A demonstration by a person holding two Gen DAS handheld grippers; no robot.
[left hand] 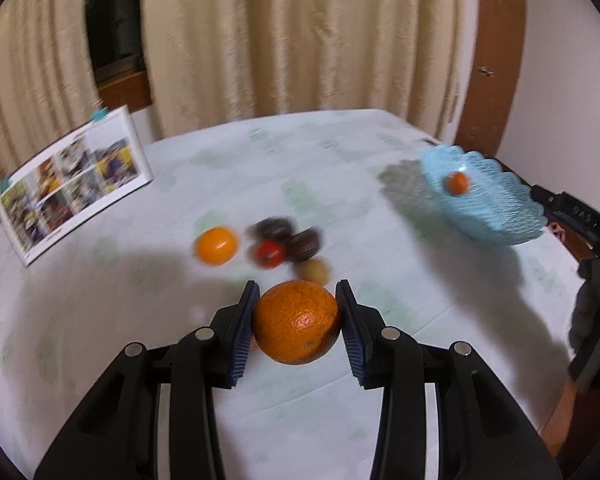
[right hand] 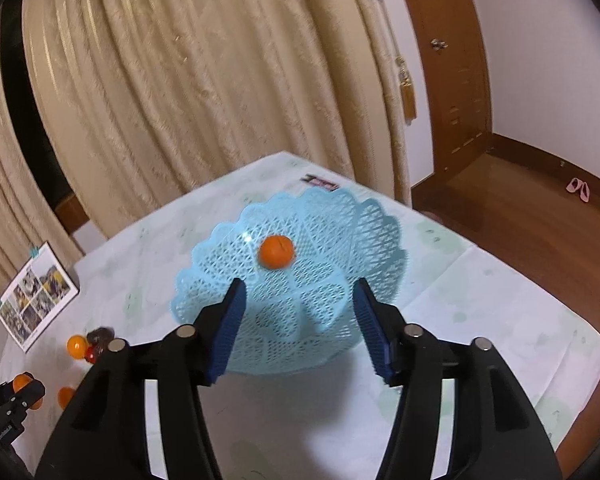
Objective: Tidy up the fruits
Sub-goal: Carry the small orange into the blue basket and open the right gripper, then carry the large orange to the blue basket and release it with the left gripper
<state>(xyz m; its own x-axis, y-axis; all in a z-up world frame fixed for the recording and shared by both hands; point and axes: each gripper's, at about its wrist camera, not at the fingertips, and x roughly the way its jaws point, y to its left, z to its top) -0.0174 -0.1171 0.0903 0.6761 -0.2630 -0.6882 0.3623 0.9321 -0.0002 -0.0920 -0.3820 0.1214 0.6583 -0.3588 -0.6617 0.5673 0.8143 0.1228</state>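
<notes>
Left tongs (left hand: pixel 298 322) pinching big orange (left hand: pixel 297 322) for carrying to blue basket (right hand: pixel 340 216), right tongs (right hand: pixel 298 322) hanging spread, empty, over small orange (right hand: pixel 276 251) resting mid-frame.

Little legible. Black bar (left hand: pixel 572 210) just right of the blue basket (left hand: pixel 496 208): pale characters, possibly digits, too blurred to read. Photo booklet (left hand: pixel 72 184) far left of the basket: pictures only, print unreadable. Other gripper's body (right hand: pixel 4 428) left of the basket: small white lettering, illegible.
</notes>
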